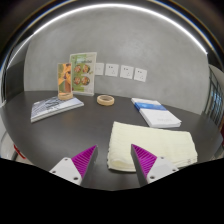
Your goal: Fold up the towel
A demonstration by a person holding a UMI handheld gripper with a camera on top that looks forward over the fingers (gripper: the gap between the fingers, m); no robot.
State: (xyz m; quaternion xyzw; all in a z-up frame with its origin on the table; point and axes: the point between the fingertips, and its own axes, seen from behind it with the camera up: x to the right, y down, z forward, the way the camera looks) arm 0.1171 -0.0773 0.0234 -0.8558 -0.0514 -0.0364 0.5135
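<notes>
A cream towel (150,143) lies folded on the dark table (100,125), just ahead of my right finger and to the right of the gap between the fingers. My gripper (112,160) is open and empty, with its purple pads (84,158) wide apart above the table's near part. The right pad (143,157) overlaps the towel's near left corner in view; I cannot tell whether it touches it.
A roll of tape (105,100) lies at the middle back. A magazine (55,107) lies at the back left, a blue-and-white book (157,113) at the back right. A standing card (82,73) leans by the grey wall with sockets (119,70).
</notes>
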